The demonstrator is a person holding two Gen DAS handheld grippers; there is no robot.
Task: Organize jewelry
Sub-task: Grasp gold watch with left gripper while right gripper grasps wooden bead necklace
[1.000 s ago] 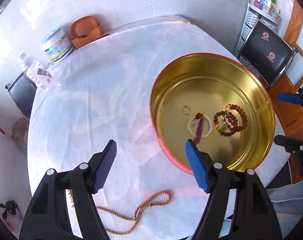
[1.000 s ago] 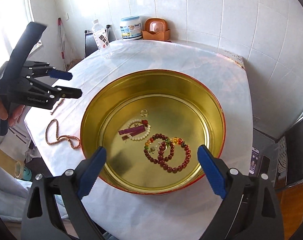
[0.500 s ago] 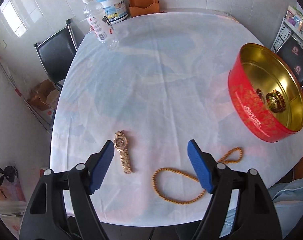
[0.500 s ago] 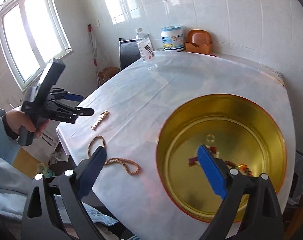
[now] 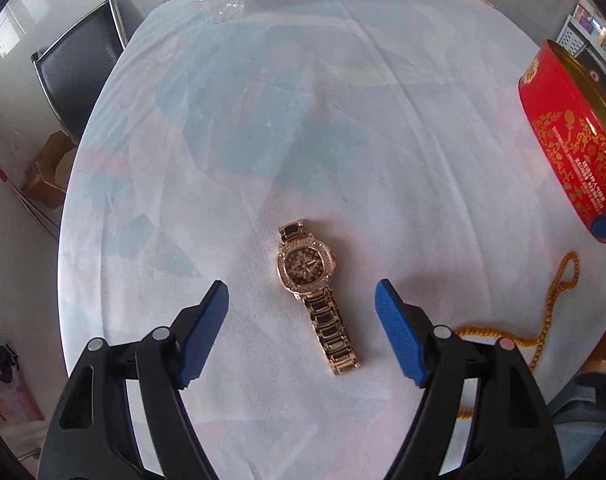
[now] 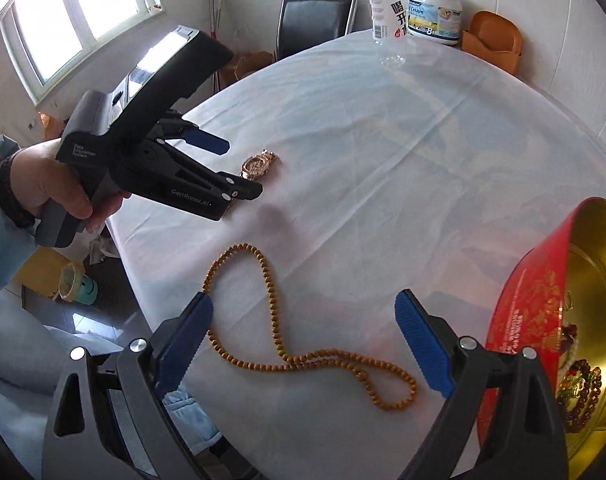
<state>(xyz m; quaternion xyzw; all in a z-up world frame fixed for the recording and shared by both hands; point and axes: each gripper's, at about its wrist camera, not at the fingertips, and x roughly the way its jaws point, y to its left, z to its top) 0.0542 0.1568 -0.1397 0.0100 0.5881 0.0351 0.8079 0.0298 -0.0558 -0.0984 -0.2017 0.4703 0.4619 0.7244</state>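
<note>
A rose-gold watch [image 5: 313,292] lies flat on the white tablecloth, between and just ahead of the open pads of my left gripper [image 5: 301,304]; it also shows in the right wrist view [image 6: 257,166]. A string of tan wooden beads [image 6: 279,344] lies looped on the cloth between the open pads of my right gripper [image 6: 303,320]; part of it shows in the left wrist view [image 5: 551,312]. The red tin with a gold inside [image 6: 543,292] stands to the right and holds beaded bracelets [image 6: 579,392]. Both grippers are empty.
A clear water bottle [image 6: 388,12], a white tub [image 6: 435,16] and an orange holder [image 6: 492,42] stand at the table's far edge by the tiled wall. A black chair [image 5: 79,68] is at the far left. The near table edge runs close to both grippers.
My left gripper swung left from the tin and came down close over the watch. My right gripper swung left and lowered from the tin to the wooden bead string. Both stayed open.
</note>
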